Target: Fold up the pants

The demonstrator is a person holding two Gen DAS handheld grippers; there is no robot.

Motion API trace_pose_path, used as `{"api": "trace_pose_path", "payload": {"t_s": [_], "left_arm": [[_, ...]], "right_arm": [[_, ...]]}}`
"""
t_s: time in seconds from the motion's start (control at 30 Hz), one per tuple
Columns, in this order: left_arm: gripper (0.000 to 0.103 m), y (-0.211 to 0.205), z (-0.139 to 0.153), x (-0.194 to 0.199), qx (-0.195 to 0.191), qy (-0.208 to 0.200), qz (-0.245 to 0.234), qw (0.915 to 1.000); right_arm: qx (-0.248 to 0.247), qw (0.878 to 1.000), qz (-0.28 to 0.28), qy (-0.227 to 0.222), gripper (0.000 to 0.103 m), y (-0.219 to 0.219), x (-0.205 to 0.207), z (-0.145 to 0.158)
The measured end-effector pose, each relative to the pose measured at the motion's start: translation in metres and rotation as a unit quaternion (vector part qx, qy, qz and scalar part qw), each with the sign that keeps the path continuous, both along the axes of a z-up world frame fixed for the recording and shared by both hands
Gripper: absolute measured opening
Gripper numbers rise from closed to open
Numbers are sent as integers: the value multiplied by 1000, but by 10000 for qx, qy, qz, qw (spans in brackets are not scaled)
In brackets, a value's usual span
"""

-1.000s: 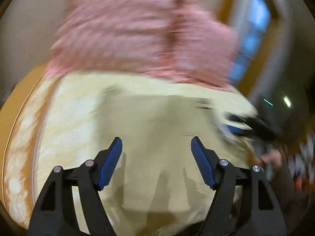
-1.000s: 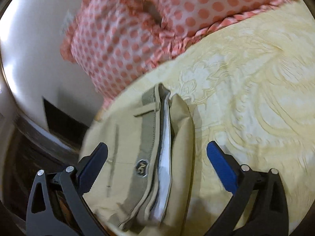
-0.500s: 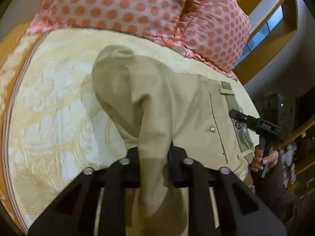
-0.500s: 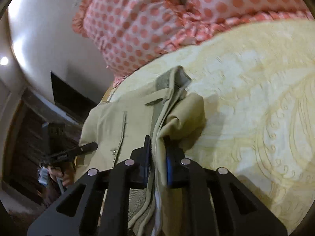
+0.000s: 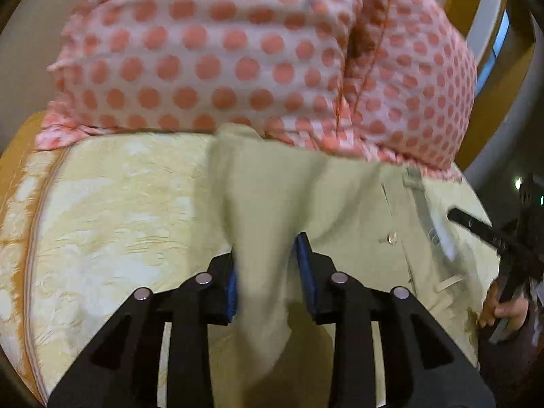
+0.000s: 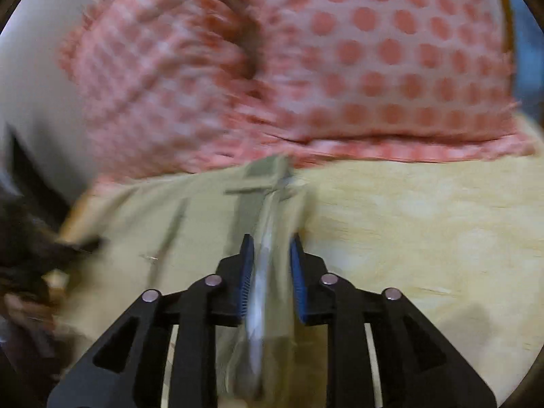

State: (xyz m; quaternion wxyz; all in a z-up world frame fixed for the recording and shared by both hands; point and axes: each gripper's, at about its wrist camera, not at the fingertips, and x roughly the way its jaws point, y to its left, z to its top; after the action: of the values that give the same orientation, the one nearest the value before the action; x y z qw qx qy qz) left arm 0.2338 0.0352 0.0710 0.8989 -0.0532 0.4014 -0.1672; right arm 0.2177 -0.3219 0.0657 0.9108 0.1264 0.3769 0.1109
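Note:
Khaki pants [image 5: 326, 200] lie folded on a yellow bedspread [image 5: 119, 204], reaching the spotted pillows. My left gripper [image 5: 268, 272] is around a bunched fold at the pants' left end, jaws slightly parted with cloth between the blue pads. My right gripper [image 6: 272, 268] is around the waistband end of the pants [image 6: 190, 227], jaws also slightly parted around the cloth. The right gripper also shows in the left wrist view [image 5: 489, 234], held by a hand at the right edge.
Two pink pillows with red dots [image 5: 238, 54] lean against the wall behind the pants; they also show in the right wrist view [image 6: 374, 61]. The bedspread [image 6: 425, 231] stretches to the right. An orange bed edge [image 5: 13, 156] is at the left.
A second ago both grippers were open above the pants. They shut on the cloth, carried it toward the pillows, and now the jaws have loosened a little.

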Motion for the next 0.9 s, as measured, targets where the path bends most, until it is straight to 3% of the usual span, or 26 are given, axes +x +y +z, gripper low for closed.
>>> {"api": "trace_pose_path", "payload": {"t_s": [0.03, 0.1, 0.2, 0.27, 0.3, 0.33, 0.4, 0.47, 0.5, 0.53, 0.6, 0.67, 0.8, 0.9], "left_arm": [[30, 2, 8, -11, 36, -189, 6, 9998], [30, 6, 20, -37, -273, -355, -226, 9987], [32, -7, 13, -50, -612, -54, -673, 9958], [32, -26, -13, -39, -456, 577, -808, 9940], [26, -31, -28, -30, -317, 823, -716, 9935], [12, -34, -37, -24, -194, 953, -605, 9934], [7, -26, -37, -26, -279, 963, -341, 9944], [27, -20, -24, -48, -264, 724, -269, 9967], [57, -18, -15, -71, -142, 396, -210, 9989], [85, -18, -11, -86, -35, 242, -136, 9996], [92, -22, -7, -127, 425, -126, 85, 9990], [98, -28, -11, -150, 651, -231, 152, 9975], [101, -40, -31, -178, 1233, -243, 479, 9909], [101, -39, -47, -180, 1435, -46, 660, 9874]], "right_arm": [[278, 9995, 158, -70, 53, -2, -10, 3], [643, 9966, 515, -51, 74, 3, -25, 4], [818, 9907, 1018, 387, 74, 27, -30, -11], [698, 9889, 933, 923, 74, 38, -23, -30], [690, 9889, 863, 989, 75, 39, -19, -35], [507, 9915, 709, 967, 75, 39, -16, -35], [327, 9929, 409, 1068, 75, 39, -23, -29], [1, 9958, 294, 862, 83, 46, -52, -17], [-114, 9971, 325, 674, 96, 50, -69, -13], [-276, 9978, 317, 504, 102, 58, -88, -11], [-647, 9970, 279, 330, 102, 74, -117, -17], [-1008, 9942, 126, 348, 102, 88, -139, -29], [-1111, 9926, -146, 458, 102, 101, -152, -46], [-1520, 9869, -441, 306, 102, 112, -159, -47]]}}
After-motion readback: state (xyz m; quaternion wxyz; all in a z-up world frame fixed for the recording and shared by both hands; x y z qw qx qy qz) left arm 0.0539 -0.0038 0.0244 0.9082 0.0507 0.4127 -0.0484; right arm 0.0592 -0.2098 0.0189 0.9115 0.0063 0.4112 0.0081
